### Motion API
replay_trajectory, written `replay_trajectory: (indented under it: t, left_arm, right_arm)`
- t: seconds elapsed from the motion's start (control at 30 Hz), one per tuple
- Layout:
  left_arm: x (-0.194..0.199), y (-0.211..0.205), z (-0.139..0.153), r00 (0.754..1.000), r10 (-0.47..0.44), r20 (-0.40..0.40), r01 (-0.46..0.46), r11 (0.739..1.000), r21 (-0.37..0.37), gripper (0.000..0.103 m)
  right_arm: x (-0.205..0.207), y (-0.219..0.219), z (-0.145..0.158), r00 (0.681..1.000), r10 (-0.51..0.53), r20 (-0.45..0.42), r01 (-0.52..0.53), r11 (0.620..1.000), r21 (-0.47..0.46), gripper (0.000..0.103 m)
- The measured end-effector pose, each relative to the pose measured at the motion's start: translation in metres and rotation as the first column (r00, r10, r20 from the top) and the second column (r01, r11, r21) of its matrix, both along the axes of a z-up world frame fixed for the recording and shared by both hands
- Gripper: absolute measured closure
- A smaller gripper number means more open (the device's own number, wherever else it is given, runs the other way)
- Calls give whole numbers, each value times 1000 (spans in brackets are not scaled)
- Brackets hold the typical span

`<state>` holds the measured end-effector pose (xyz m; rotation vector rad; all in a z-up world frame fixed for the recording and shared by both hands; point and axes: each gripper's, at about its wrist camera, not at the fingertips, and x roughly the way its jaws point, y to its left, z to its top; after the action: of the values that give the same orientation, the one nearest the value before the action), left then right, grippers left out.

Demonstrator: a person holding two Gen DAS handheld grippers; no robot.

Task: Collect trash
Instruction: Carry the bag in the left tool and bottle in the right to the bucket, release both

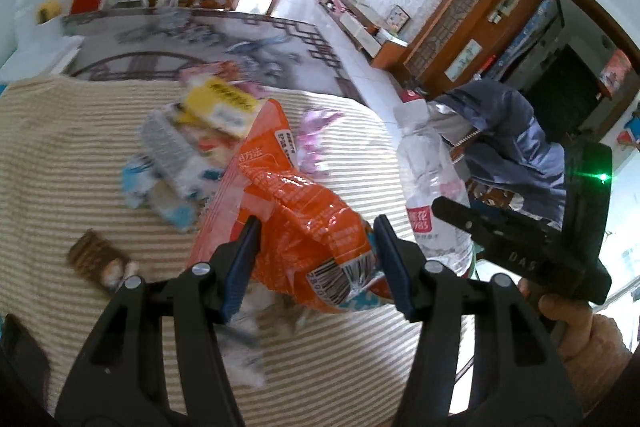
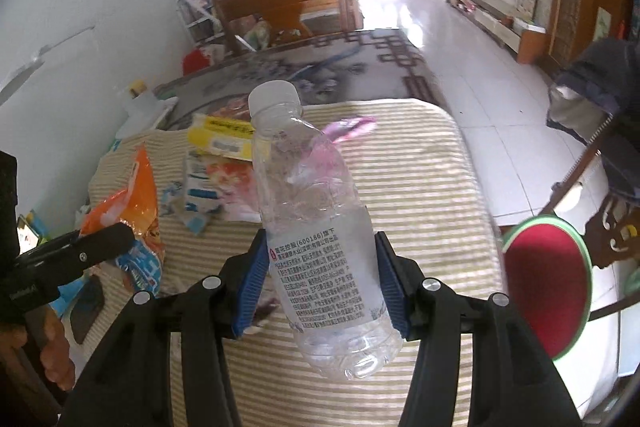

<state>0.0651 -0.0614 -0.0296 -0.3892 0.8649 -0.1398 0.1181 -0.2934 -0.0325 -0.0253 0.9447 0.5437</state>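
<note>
Right wrist: clear ribbed plastic bottle (image 2: pixel 320 227), crinkled.

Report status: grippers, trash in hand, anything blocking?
Left gripper shut on orange wrapper. Right gripper shut on clear bottle. More wrappers on striped table. Nothing blocking.

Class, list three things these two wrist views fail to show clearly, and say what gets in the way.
1. Left wrist view: the white scraps under the orange bag are smeared by motion blur.
2. Right wrist view: the bottle covers the pink wrapper behind it.
3. Left wrist view: the dark thing is cut off by the left edge.
</note>
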Motion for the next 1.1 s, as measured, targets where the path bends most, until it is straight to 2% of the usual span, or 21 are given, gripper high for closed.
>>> replay_trajectory:
  t: [0.23, 0.4, 0.67, 0.8, 0.97, 1.03, 1.07, 1.1]
  left_arm:
    - [36, -66, -2, 995, -99, 1, 99, 995, 1, 47]
    - [61, -116, -10, 983, -182, -23, 182, 983, -4, 47]
    - [105, -211, -33, 930, -359, -80, 361, 933, 9, 47]
    - [118, -256, -42, 891, -443, -99, 447, 894, 27, 47]
    - [129, -292, -50, 851, -510, -122, 516, 856, 22, 46]
    - [133, -303, -52, 846, -517, -132, 524, 852, 22, 39]
    - [134, -305, -53, 850, -510, -130, 517, 856, 23, 26]
    - [136, -306, -53, 857, -500, -124, 506, 862, 22, 20]
  right_arm:
    - [13, -70, -6, 995, -96, -16, 96, 995, 10, 52]
    - [24, -131, -18, 976, -209, -63, 210, 978, 17, 52]
    - [42, -221, -47, 911, -388, -143, 392, 920, 0, 52]
    - [47, -246, -54, 889, -430, -157, 435, 901, -9, 52]
    - [55, -269, -62, 868, -464, -178, 469, 883, -14, 52]
    - [59, -274, -64, 864, -473, -174, 478, 878, -14, 50]
    - [62, -278, -65, 860, -480, -171, 485, 874, -16, 49]
    - [64, -281, -65, 853, -495, -164, 498, 867, -22, 49]
